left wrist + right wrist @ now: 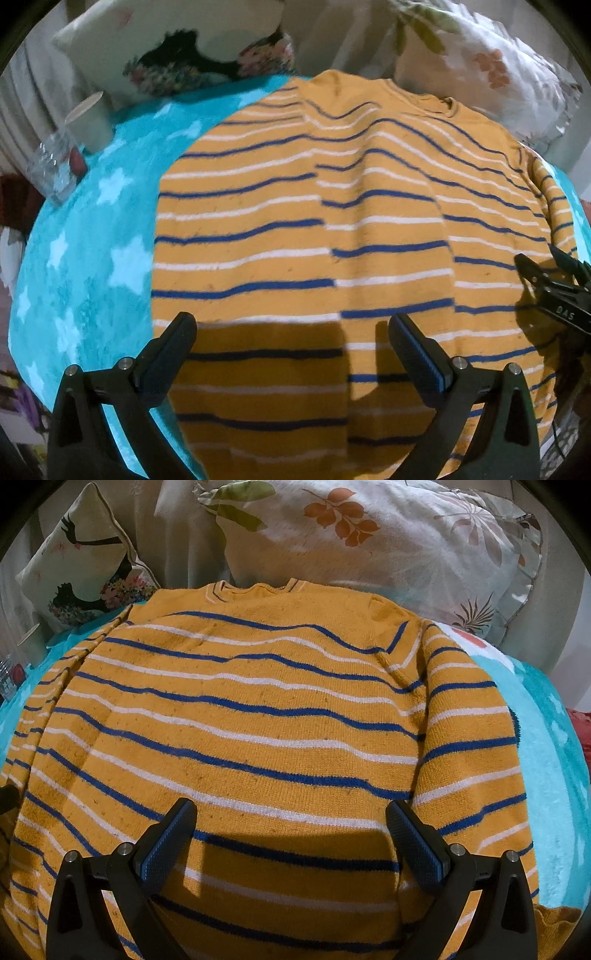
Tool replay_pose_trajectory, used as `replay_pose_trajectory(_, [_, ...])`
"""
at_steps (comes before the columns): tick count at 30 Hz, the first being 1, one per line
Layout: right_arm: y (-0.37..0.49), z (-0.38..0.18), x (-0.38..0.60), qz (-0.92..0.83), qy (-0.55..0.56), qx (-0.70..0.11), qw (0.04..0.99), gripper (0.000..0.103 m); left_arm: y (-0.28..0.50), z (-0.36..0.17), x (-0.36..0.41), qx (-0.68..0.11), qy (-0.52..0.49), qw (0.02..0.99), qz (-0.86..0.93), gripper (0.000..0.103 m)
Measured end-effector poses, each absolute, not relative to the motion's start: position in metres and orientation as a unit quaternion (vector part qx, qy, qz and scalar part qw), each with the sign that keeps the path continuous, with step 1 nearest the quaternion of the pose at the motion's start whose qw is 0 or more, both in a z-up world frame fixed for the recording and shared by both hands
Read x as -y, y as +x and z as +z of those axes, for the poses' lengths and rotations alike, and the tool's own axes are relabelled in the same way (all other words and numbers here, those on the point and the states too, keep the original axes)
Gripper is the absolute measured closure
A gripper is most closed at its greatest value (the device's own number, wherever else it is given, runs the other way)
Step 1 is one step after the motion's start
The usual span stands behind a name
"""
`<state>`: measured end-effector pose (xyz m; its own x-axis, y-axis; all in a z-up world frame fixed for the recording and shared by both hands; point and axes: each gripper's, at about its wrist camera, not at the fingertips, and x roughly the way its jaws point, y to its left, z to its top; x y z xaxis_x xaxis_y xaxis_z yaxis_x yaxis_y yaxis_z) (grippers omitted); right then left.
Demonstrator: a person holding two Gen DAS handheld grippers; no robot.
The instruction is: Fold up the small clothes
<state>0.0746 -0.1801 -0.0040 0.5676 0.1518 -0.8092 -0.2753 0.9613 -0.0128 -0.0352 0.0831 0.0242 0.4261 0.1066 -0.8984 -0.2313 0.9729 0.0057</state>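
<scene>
Orange sweater [295, 229] with blue and white stripes spread flat on a turquoise blanket [92, 229] printed with pale stars, collar [255, 587] at the far end, hem nearest the cameras. Left sleeve folded inward over the body, its edge showing as a break in the stripes down the middle of the left view. Right sleeve [469, 731] lying alongside the body, on the right side of the right view. Left gripper [291, 332] held above the near part of the sweater, jaws wide apart, nothing between them, shadow cast on the knit below. Right gripper [291, 818] likewise over the near part, jaws spread wide and holding nothing; also visible at the right edge of the left view [554, 291], close over the sweater's right side. Beyond the collar, 2 pillows: a white one with a dark bird print [85, 565] and a larger one with orange leaves [369, 535]. At the blanket's far left corner, a paper cup [88, 122] just beside a clear glass jar [53, 170].
</scene>
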Motion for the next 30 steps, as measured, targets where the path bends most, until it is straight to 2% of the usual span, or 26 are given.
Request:
replay_pose_trajectory(2, [0.075, -0.004, 0.18, 0.121, -0.069, -0.449, 0.883, 0.0, -0.037, 0.018, -0.088, -0.532, -0.067, 0.838, 0.098, 0.003])
replay_pose_trajectory(4, [0.075, -0.004, 0.18, 0.121, -0.069, -0.449, 0.883, 0.0, -0.036, 0.013, -0.089, -0.542, -0.063, 0.834, 0.08, 0.044])
replay_pose_trajectory(5, [0.074, -0.004, 0.18, 0.121, -0.069, -0.449, 0.883, 0.0, -0.037, 0.016, -0.09, -0.536, -0.049, 0.839, 0.081, 0.055])
replay_pose_trajectory(6, [0.074, -0.004, 0.18, 0.121, -0.069, -0.449, 0.883, 0.0, -0.037, 0.02, -0.094, -0.53, -0.045, 0.843, 0.084, 0.087])
replay_pose_trajectory(7, [0.075, -0.004, 0.18, 0.121, -0.069, -0.449, 0.883, 0.0, -0.038, 0.026, -0.107, -0.525, -0.055, 0.844, 0.095, 0.092])
replay_pose_trajectory(14, [0.075, -0.004, 0.18, 0.121, -0.07, -0.45, 0.882, 0.0, -0.066, 0.043, -0.243, -0.488, -0.189, 0.809, 0.266, 0.091])
replay_pose_trajectory(17, [0.075, -0.005, 0.181, 0.121, -0.069, -0.447, 0.884, 0.0, -0.082, 0.052, -0.273, -0.472, -0.228, 0.799, 0.294, 0.089])
replay_pose_trajectory(19, [0.075, -0.005, 0.181, 0.121, -0.069, -0.448, 0.883, 0.0, -0.091, 0.059, -0.277, -0.464, -0.241, 0.801, 0.293, 0.085])
replay_pose_trajectory(21, [0.075, -0.005, 0.181, 0.121, -0.069, -0.448, 0.883, 0.0, -0.095, 0.072, -0.27, -0.452, -0.24, 0.814, 0.276, 0.065])
replay_pose_trajectory(23, [0.074, -0.004, 0.181, 0.118, -0.071, -0.444, 0.885, 0.0, -0.099, 0.087, -0.258, -0.439, -0.224, 0.828, 0.266, 0.056])
replay_pose_trajectory(25, [0.075, -0.004, 0.181, 0.119, -0.07, -0.446, 0.884, 0.0, -0.096, 0.105, -0.241, -0.425, -0.201, 0.847, 0.248, 0.054])
replay_pose_trajectory(27, [0.077, -0.004, 0.181, 0.12, -0.067, -0.449, 0.883, 0.0, -0.093, 0.121, -0.222, -0.412, -0.173, 0.865, 0.229, 0.047])
replay_pose_trajectory(30, [0.081, -0.004, 0.179, 0.115, -0.067, -0.459, 0.878, 0.0, -0.088, 0.146, -0.179, -0.388, -0.119, 0.892, 0.201, 0.045])
